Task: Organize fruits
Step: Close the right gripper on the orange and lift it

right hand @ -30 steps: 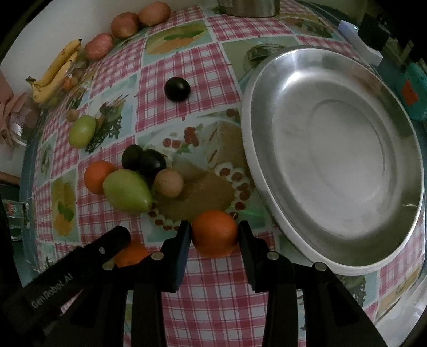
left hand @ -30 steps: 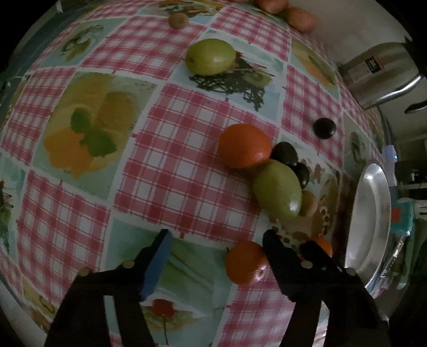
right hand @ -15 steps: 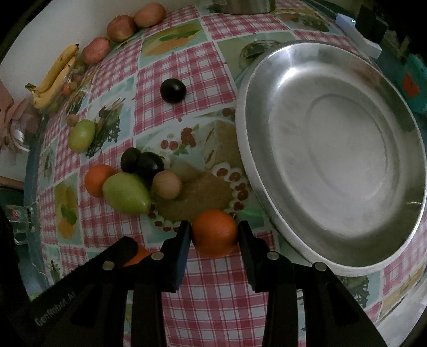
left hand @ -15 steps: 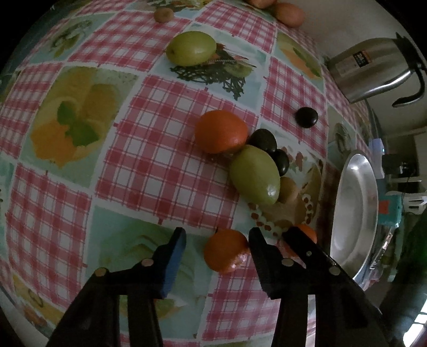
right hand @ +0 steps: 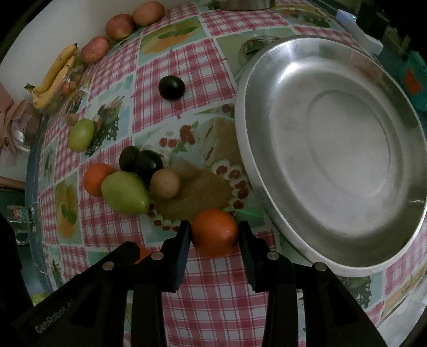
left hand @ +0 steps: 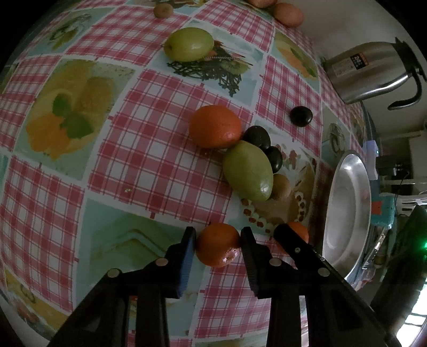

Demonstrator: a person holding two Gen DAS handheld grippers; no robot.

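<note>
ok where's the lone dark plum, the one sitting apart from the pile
In the right wrist view the lone dark plum lies on a red-checked square, left of the steel plate and beyond the fruit pile. In the left wrist view it sits below the kettle.

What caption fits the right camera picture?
Right gripper clamps an orange beside an empty metal plate.

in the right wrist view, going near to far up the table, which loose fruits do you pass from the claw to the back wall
round orange fruit in the right claw → smooth green mango-shaped fruit → small round green fruit → lone dark round plum → yellow bananas → reddish-brown round fruit by the wall
</note>
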